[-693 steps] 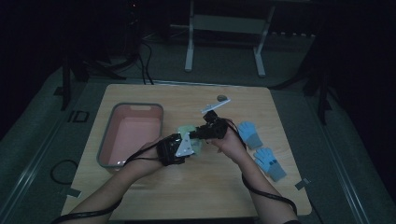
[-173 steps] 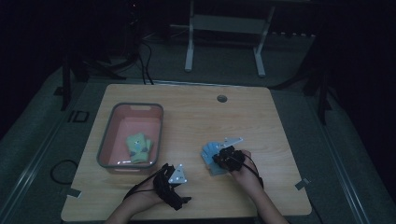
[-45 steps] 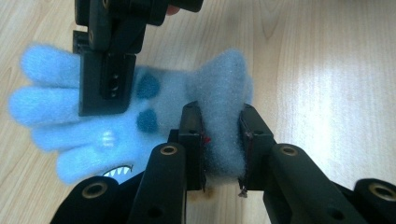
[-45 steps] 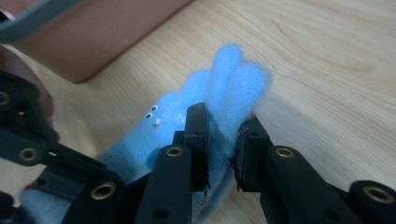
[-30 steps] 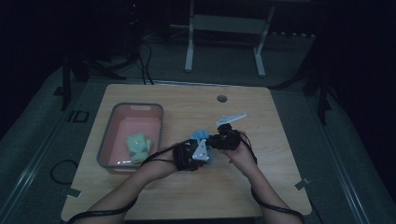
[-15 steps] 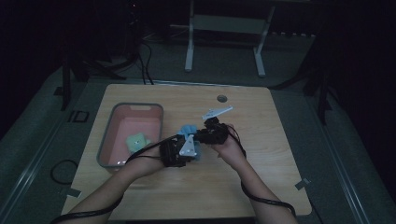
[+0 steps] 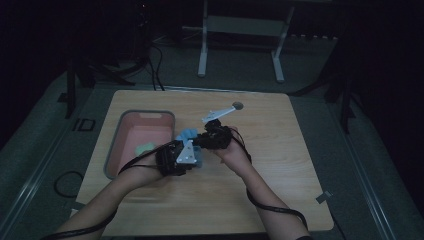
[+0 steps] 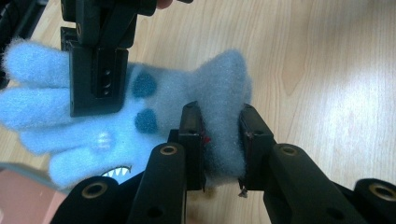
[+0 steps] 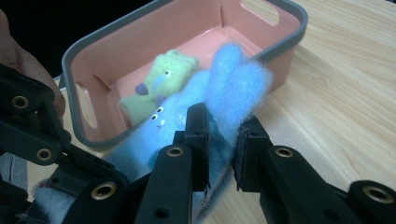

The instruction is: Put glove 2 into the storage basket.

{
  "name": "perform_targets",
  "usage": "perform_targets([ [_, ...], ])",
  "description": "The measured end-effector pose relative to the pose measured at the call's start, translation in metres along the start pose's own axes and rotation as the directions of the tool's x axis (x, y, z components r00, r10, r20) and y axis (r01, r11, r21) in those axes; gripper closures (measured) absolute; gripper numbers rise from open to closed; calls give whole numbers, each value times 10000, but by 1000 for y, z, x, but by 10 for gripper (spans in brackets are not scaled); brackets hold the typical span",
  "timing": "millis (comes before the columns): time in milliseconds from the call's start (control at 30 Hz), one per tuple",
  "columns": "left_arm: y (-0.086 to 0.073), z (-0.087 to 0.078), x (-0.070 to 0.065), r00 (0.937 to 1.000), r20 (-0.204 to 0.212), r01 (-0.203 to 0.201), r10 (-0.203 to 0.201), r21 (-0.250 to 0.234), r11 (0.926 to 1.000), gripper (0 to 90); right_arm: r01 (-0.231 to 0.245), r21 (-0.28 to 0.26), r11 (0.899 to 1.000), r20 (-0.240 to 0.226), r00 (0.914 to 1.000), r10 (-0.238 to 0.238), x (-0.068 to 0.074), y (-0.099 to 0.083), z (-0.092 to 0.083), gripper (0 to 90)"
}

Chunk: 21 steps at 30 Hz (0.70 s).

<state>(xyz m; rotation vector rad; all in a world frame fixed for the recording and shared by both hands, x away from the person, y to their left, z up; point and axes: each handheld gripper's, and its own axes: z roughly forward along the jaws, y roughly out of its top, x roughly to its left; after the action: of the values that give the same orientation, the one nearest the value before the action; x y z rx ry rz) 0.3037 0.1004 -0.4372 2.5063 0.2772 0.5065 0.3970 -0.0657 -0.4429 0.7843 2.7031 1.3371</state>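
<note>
A wooden table (image 7: pixel 280 165) fills the middle of the dim high view, with black cables and a metal stand on the dark floor past its 12 o'clock edge. On the grey mat beside the table's 9 o'clock edge, white marks that look like the letters "ID" can just be made out; no other writing is legible.

A salmon-pink bin (image 7: pixel 131 131) with a grey rim sits at the table's 9 o'clock side. Inside it lies a pale green fleece glove (image 9: pixel 161 84) with small eyes and a purple nose, partly hidden behind the blue item.

Just off the bin's 3 o'clock wall, above the table, a light blue fleece glove (image 8: pixel 140 116) is stretched between the two tools. It bears dark blue patches and a stitched toothy mouth, cut off at the lower edge of the left gripper view.

The left gripper (image 8: pixel 219 140) is clamped on the glove's cuff. The right gripper (image 9: pixel 219 140) is pinching the blue fleece near its fingers, its jaws nearly together on the cloth. In the high view both tools are dark and hard to separate.
</note>
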Motion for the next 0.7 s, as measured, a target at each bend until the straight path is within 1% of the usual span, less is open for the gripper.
perform_targets([
  [100, -5, -6, 2, 9998, -170, 64, -64, 39, 10000, 756, 35, -31, 10000, -74, 10000, -36, 4, 6, 5, 784],
  [167, -10, -9, 4, 9996, -183, 236, -238, -89, 9997, 756, 86, -47, 10000, -99, 9999, -87, 7, 11, 9, 784],
  [233, -16, -13, 6, 9992, -227, 323, -325, -78, 9994, 756, 193, -67, 9998, -134, 9997, -194, 10, 16, 13, 784],
  [400, -30, -21, 9, 9981, -337, 515, -511, 94, 9986, 756, 295, 18, 9996, -323, 9990, -294, 18, 27, 27, 784],
  [433, -30, -21, 9, 9981, -337, 515, -511, 94, 9986, 756, 295, 18, 9996, -323, 9990, -294, 18, 27, 27, 784],
  [467, -37, -25, 11, 9973, -393, 624, -620, 109, 9980, 756, 335, 24, 9994, -316, 9989, -334, 20, 29, 31, 784],
  [500, -40, -27, 11, 9964, -438, 730, -725, 109, 9973, 756, 346, 6, 9994, -363, 9987, -346, 23, 32, 38, 784],
  [700, -63, -38, 14, 9930, -594, 1042, -1022, 302, 9941, 756, 316, 36, 9995, -681, 9972, -313, 32, 42, 62, 784],
])
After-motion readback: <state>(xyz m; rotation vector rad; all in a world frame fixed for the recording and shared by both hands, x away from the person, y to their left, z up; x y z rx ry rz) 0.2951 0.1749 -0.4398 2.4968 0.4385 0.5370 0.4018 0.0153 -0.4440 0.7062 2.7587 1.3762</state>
